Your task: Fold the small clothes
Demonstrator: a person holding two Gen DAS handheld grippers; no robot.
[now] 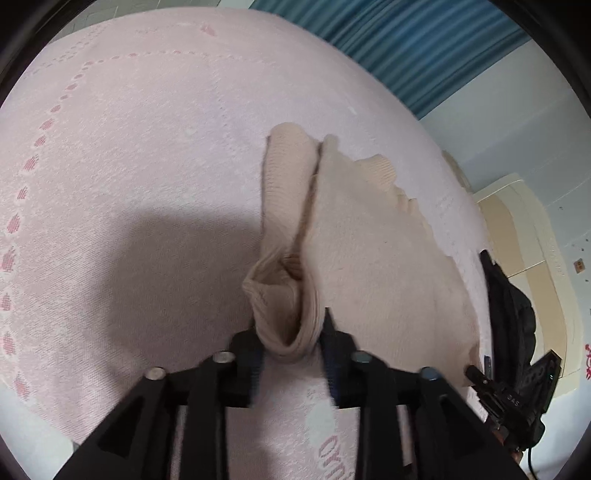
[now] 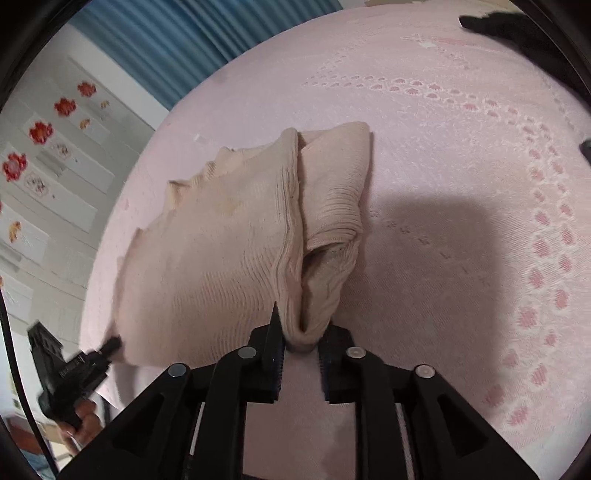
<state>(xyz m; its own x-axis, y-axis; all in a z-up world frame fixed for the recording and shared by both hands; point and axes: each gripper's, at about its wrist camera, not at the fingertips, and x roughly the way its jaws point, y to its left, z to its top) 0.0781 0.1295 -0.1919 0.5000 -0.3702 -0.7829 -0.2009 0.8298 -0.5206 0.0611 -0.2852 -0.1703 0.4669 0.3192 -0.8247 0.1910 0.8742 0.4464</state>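
A beige knitted garment [image 2: 221,258] lies on the pink bedspread [image 2: 461,166], already doubled over, its scalloped edge on the side away from the grippers and two bunched corners raised toward them. The right gripper [image 2: 301,345] has one bunched corner between its fingers [image 2: 273,343]; the fabric sits in the gap, but the fingers stand slightly apart and whether they press on it cannot be told. In the left wrist view the left gripper [image 1: 291,343] frames the other bunched corner in the same way, with the cloth roll filling the gap between its fingers [image 1: 332,339]; again the grip cannot be told for sure. Each gripper shows at the garment's far side in the other's view.

The step in hand seems to be laying the folded edge down and letting go. To do it well, both corners should come down level with each other onto the garment, edges aligned with the scalloped edge, and the fingers should spread fully before backing away, so the knit does not snag and drag open the fold.

Beyond the bedspread hangs a blue curtain [image 2: 177,33].
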